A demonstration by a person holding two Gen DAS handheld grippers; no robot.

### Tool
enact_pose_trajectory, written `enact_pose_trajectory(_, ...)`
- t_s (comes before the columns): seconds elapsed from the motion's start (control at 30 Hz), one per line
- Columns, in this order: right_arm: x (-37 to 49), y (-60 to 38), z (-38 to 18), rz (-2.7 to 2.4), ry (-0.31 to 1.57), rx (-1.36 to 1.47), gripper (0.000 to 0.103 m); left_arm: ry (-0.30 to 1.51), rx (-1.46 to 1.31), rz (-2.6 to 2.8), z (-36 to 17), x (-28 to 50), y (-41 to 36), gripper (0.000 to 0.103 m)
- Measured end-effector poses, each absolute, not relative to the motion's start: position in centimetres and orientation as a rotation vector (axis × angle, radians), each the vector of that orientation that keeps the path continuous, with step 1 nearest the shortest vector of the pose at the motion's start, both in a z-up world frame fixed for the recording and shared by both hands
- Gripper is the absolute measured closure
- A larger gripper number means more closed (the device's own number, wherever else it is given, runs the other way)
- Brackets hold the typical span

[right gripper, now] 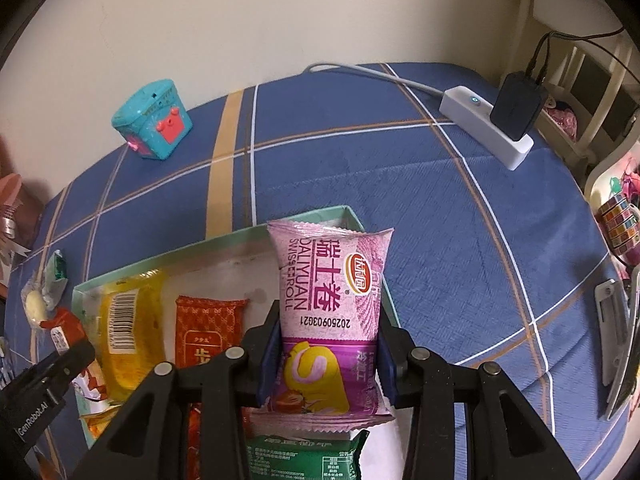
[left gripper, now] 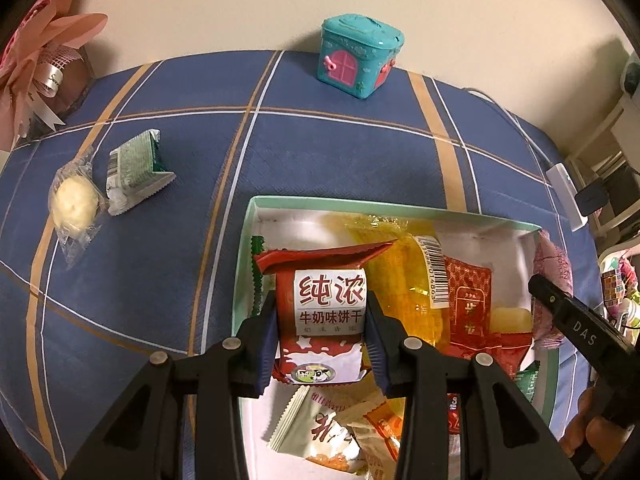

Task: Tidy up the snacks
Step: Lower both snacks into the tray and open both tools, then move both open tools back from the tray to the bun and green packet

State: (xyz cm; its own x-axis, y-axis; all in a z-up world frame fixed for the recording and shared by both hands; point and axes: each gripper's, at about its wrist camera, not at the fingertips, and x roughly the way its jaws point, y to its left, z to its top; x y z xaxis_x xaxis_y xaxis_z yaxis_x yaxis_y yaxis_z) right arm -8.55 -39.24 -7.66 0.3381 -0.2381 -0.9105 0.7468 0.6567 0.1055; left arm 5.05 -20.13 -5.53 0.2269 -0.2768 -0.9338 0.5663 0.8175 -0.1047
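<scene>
My left gripper [left gripper: 322, 322] is shut on a red milk biscuit pack [left gripper: 328, 312] and holds it over the left side of the mint-green snack box [left gripper: 360, 203]. My right gripper [right gripper: 328, 344] is shut on a pink Swiss roll pack [right gripper: 330, 304] and holds it over the box's right wall [right gripper: 352, 216]. The box holds a yellow pack [left gripper: 404, 280], a red pack [left gripper: 468, 300], a green pack [right gripper: 304, 456] and other snacks. The right gripper shows at the right of the left wrist view [left gripper: 576, 324]; the left gripper shows at the lower left of the right wrist view [right gripper: 44, 376].
On the blue plaid cloth [left gripper: 320, 148] left of the box lie a clear-wrapped pastry [left gripper: 76, 200] and a green-white pack [left gripper: 132, 168]. A teal toy house [left gripper: 358, 56] stands at the back. A white power strip [right gripper: 486, 124] with a black charger [right gripper: 518, 104] lies at the right rear.
</scene>
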Motion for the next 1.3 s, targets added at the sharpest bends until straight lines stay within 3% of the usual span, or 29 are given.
enact_pose_trajectory(0.67,-7.6,-38.3,-9.5,-0.659,1.09,0.563,0.057,1.23,0.269,-0.614,-6.3,5.2,-20.5,0.062)
enact_pose_trajectory(0.8,-7.5,-38.6,-8.6,-0.66,1.078,0.561,0.041,1.245,0.242,-0.622,-5.7,5.5,-20.3,0.048)
enact_pose_trajectory(1.3,-8.3,-38.3,-1.7,-0.678,0.995,0.505,0.038,1.171,0.166,-0.593,0.5,6.2,-17.8,0.032)
